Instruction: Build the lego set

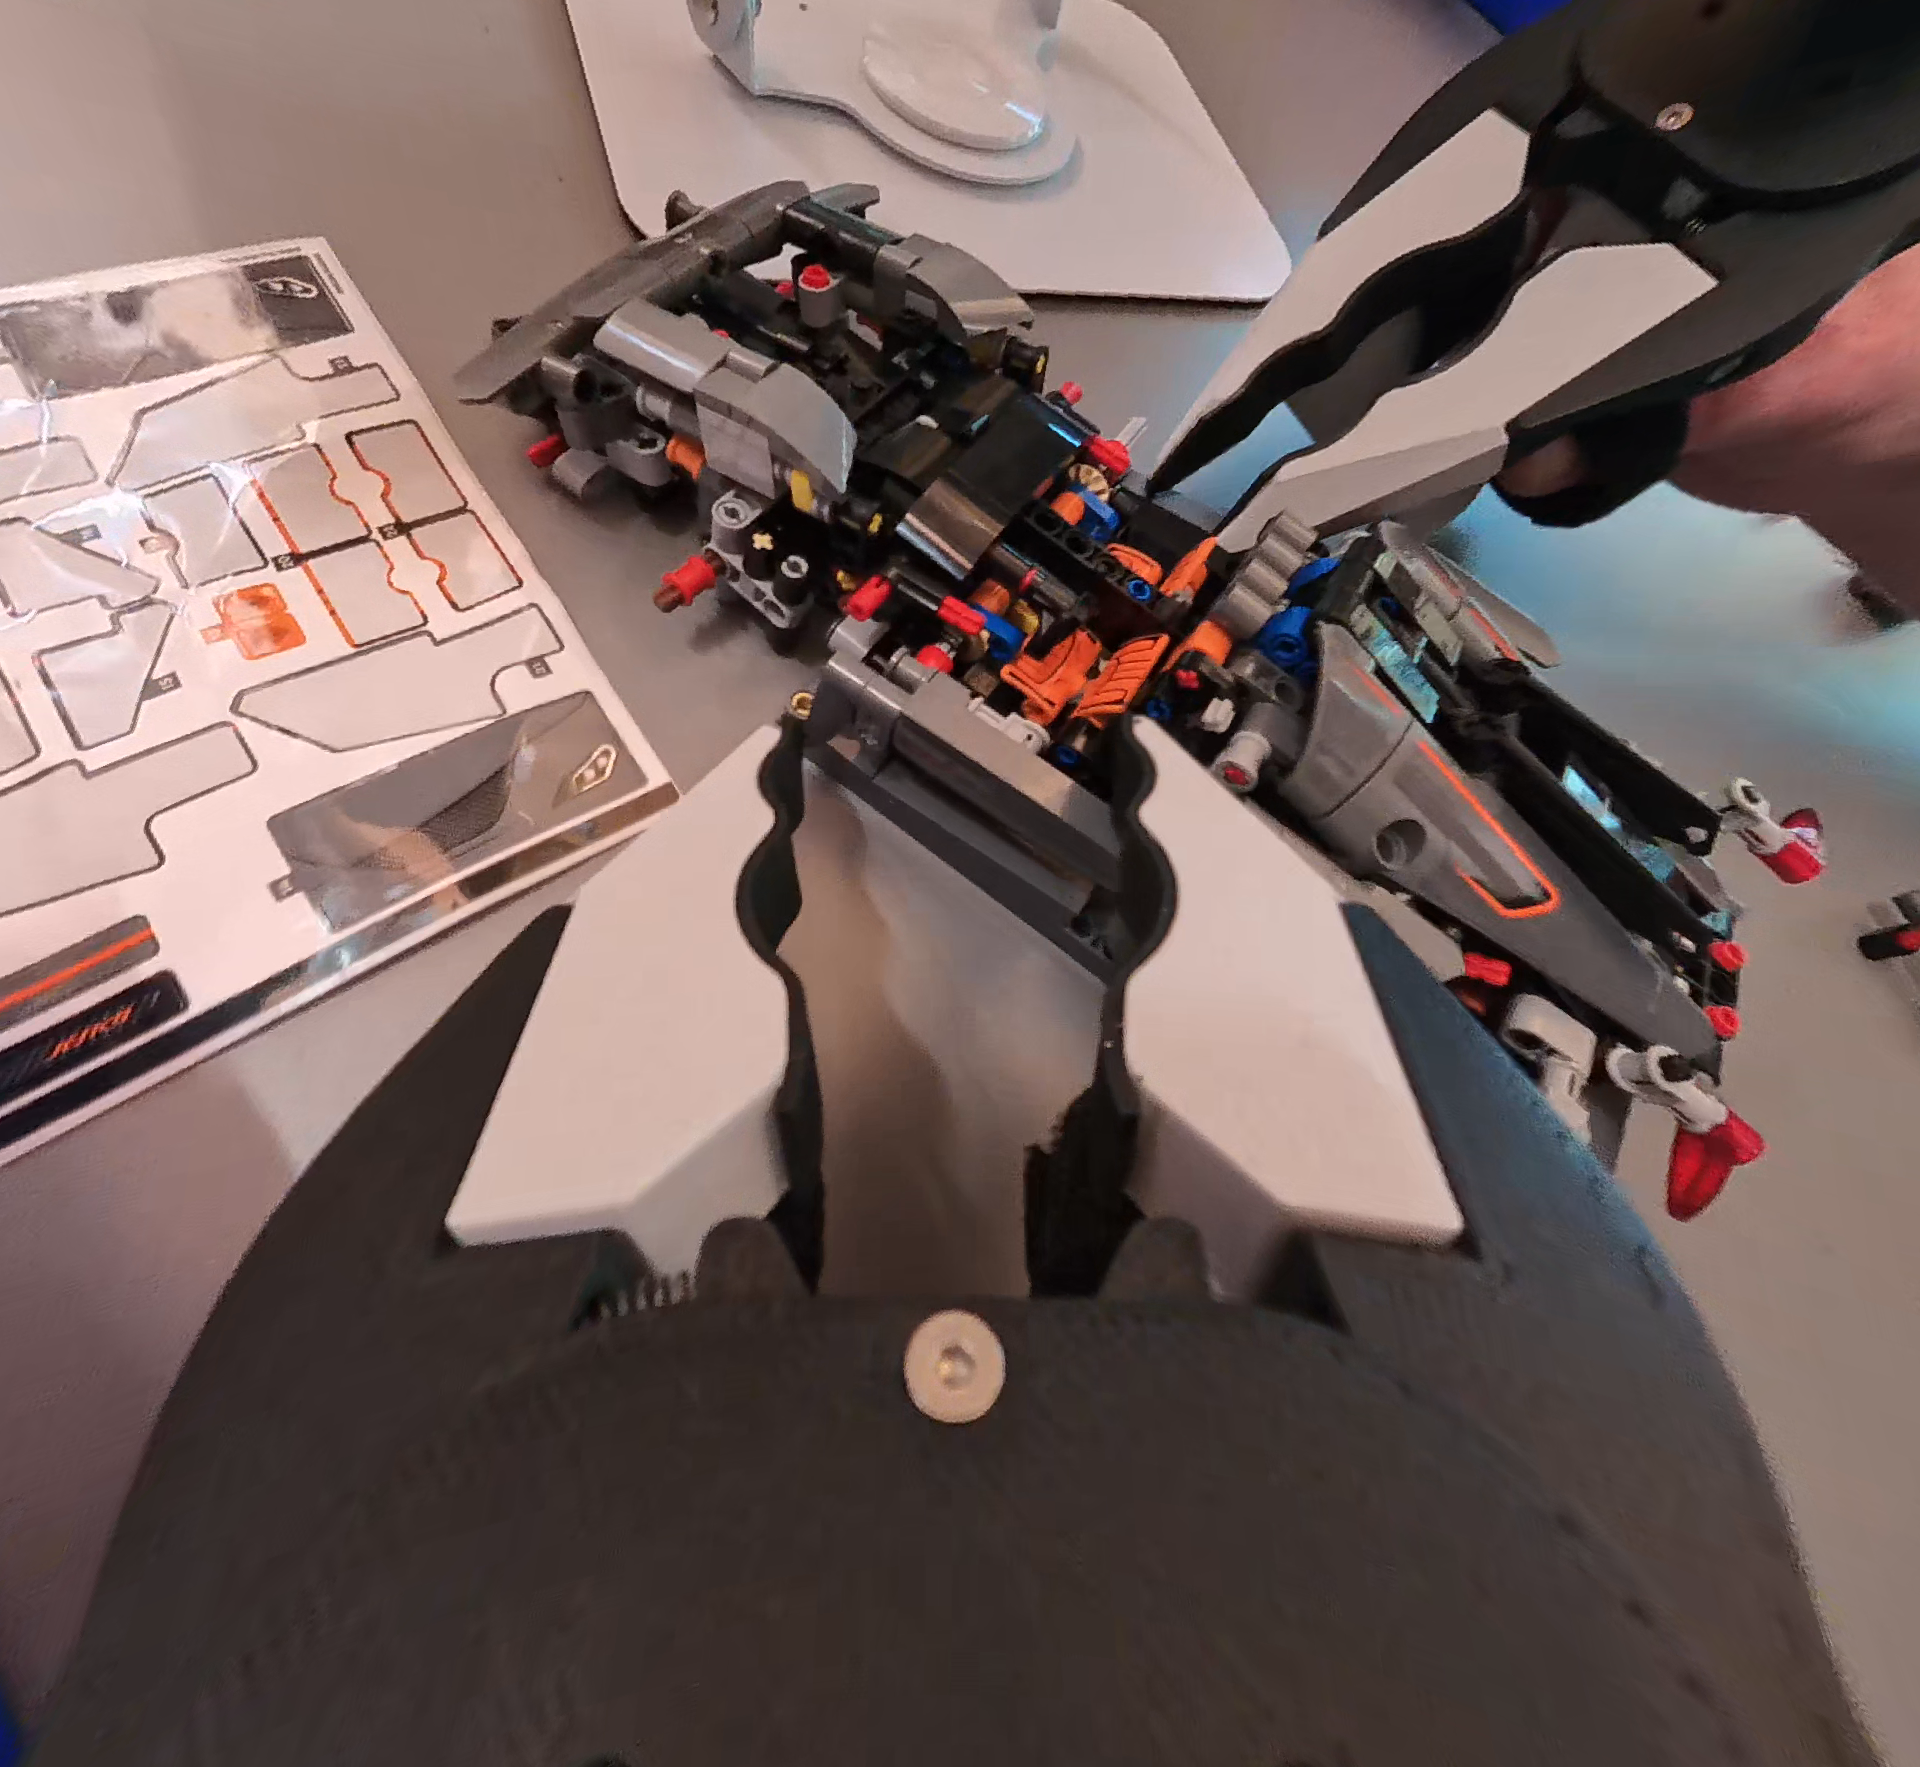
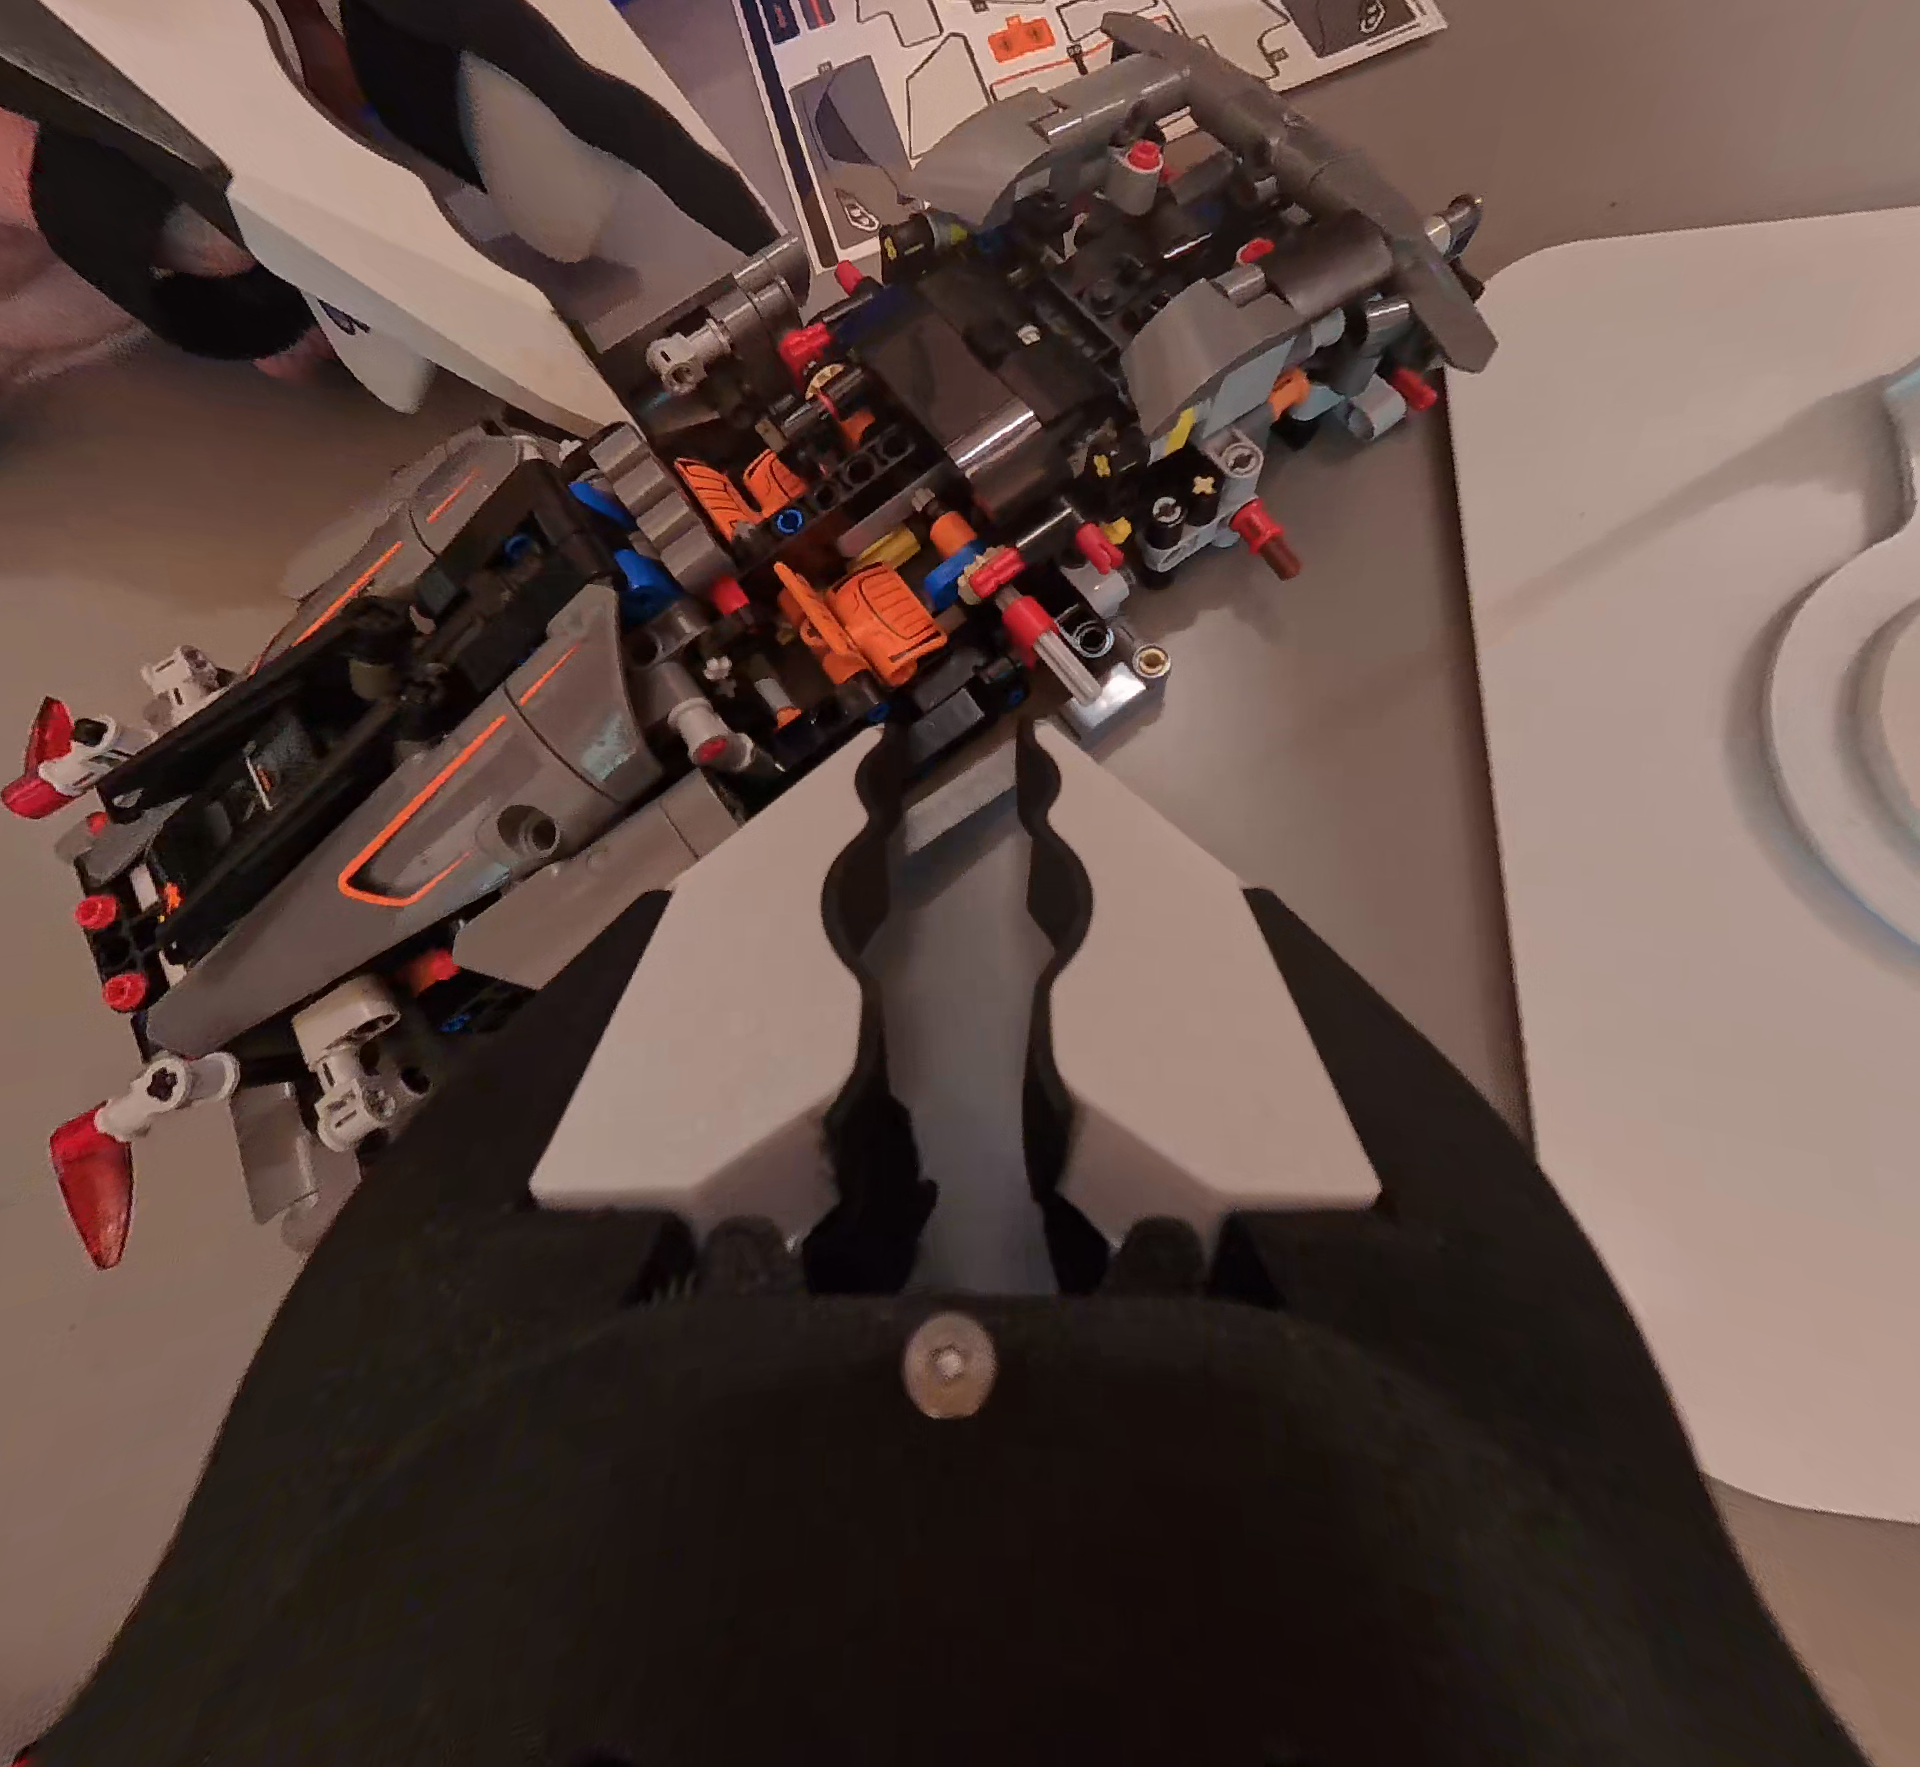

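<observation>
A half-built lego car (image 1: 1039, 595) lies on the grey worktop (image 1: 260, 107), long and low, its body set diagonally between the two grippers. Its skeleton is black and dark grey beams, with smooth grey curved panels over the wheel arches at one end and grey side panels edged by thin orange lines at the other. The middle is open, showing orange seats (image 2: 873, 626), blue connectors and many red-capped pins; translucent red pointed pieces (image 2: 88, 1187) stick out at one end. The left tongs (image 1: 956, 741) are spread apart, their tips around a flat dark grey sill strip on the car's near side; whether they press it cannot be told. The right tongs (image 2: 951, 730) stand narrowly apart, tips at a small black block on the car's edge, and seen from the left wrist view they point down into the open middle. A sticker sheet (image 1: 260, 574) lies beside the car, and a white stand base (image 1: 935, 107) sits just behind it.
</observation>
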### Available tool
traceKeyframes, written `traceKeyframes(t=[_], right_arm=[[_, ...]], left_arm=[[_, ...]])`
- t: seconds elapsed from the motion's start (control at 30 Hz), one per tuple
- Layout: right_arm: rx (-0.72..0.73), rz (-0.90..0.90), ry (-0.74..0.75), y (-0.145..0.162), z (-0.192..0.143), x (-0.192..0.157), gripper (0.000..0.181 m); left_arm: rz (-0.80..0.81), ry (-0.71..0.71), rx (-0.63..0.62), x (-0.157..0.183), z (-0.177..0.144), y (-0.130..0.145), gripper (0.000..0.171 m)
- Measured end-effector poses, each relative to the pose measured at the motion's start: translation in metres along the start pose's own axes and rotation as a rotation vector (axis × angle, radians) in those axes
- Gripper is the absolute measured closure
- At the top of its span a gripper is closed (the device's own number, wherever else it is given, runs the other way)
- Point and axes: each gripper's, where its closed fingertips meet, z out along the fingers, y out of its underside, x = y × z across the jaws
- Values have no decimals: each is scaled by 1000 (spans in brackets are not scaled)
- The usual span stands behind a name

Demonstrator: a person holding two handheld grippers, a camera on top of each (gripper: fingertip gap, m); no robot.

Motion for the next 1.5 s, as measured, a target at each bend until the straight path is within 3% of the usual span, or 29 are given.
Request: traceKeyframes(t=[0.23, 0.47, 0.77, 1.5], right_arm=[[5, -12, -20, 1, 5, -3, 175], [40, 15, 2, -1, -1, 5, 164], [44, -2, 3, -3, 4, 6, 168], [49, 38, -37, -1, 6, 6, 181]], left_arm=[[29, -16, -15, 1, 5, 0, 114], [32, -54, 33, -6, -4, -5, 118], [99, -84, 4, -2, 2, -2, 120], [57, -51, -9, -1, 8, -1, 122]])
